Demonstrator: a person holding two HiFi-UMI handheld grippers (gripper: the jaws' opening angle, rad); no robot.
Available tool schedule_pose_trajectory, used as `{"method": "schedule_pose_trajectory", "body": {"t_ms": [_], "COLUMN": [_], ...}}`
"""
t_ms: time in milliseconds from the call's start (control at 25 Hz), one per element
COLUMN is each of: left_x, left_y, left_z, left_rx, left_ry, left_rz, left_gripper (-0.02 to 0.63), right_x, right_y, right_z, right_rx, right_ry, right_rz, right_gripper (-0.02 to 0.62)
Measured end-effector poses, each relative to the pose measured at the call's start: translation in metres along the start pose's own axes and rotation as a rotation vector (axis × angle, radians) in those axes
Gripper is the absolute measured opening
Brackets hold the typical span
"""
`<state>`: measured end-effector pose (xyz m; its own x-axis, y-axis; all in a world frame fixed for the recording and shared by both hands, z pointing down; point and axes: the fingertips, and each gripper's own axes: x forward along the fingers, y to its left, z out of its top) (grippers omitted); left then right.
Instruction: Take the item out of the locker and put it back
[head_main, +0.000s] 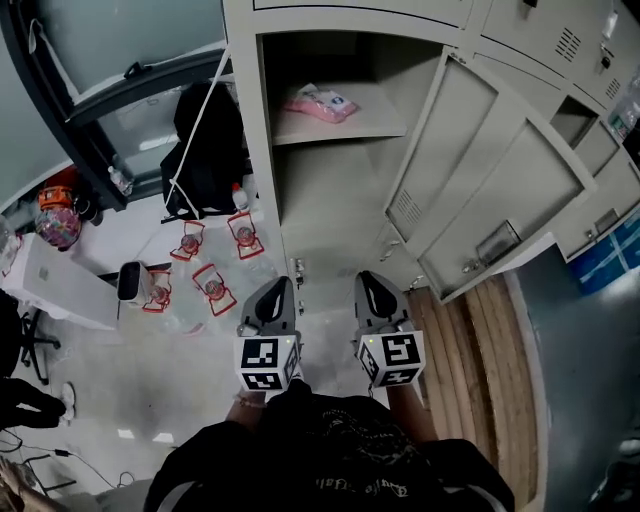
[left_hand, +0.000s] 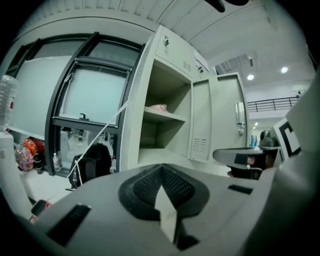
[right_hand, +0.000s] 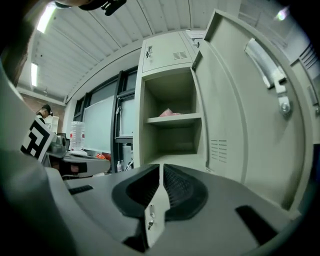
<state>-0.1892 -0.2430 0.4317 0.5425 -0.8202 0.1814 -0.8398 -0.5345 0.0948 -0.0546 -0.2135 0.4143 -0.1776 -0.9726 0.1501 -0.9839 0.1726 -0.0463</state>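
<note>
Pink and soft-looking, the packet (head_main: 318, 102) lies on the upper shelf (head_main: 385, 128) of the open locker (head_main: 258, 150), left of the shelf's middle and short of its back edge. The left gripper (head_main: 277, 287) and the right gripper (head_main: 369, 281) are both well short of the locker, jaws pressed together with nothing between them.

The main risk is reaching in like that. Closed jaws would only shove the packet toward the shelf's back edge, so they must part first. A pinch on a loose corner of the wrapper may well slip, and the packet could drop off the front edge. The open door (head_main: 470, 165) hangs on the right gripper's side, and a wide swing could knock it.
</note>
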Motion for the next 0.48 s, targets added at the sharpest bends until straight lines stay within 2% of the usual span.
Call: {"method": "schedule_pose_trajectory", "body": {"t_ms": [200,320,480], "left_x": [0.028,0.044,0.058], "left_y": [0.024,0.038,0.050], "left_z": [0.021,0.032,0.038], "left_rx": [0.005,0.009,0.026], "left_ry": [0.009,0.009,0.028], "left_rz": [-0.046,-0.063,-0.099], "left_gripper": [0.008,0.008,0.007], "right_x": [0.041,0.062,0.085], "right_y": [-0.003,-0.005,-0.009], "right_z": [0.034,0.060,0.099], "right_rx": [-0.025,-0.041,-0.051], "right_ry": [-0.029,-0.073,-0.147], "right_rz": [-0.011,-0.021,-0.037], "right_gripper": [0.015,0.084,0.125]}}
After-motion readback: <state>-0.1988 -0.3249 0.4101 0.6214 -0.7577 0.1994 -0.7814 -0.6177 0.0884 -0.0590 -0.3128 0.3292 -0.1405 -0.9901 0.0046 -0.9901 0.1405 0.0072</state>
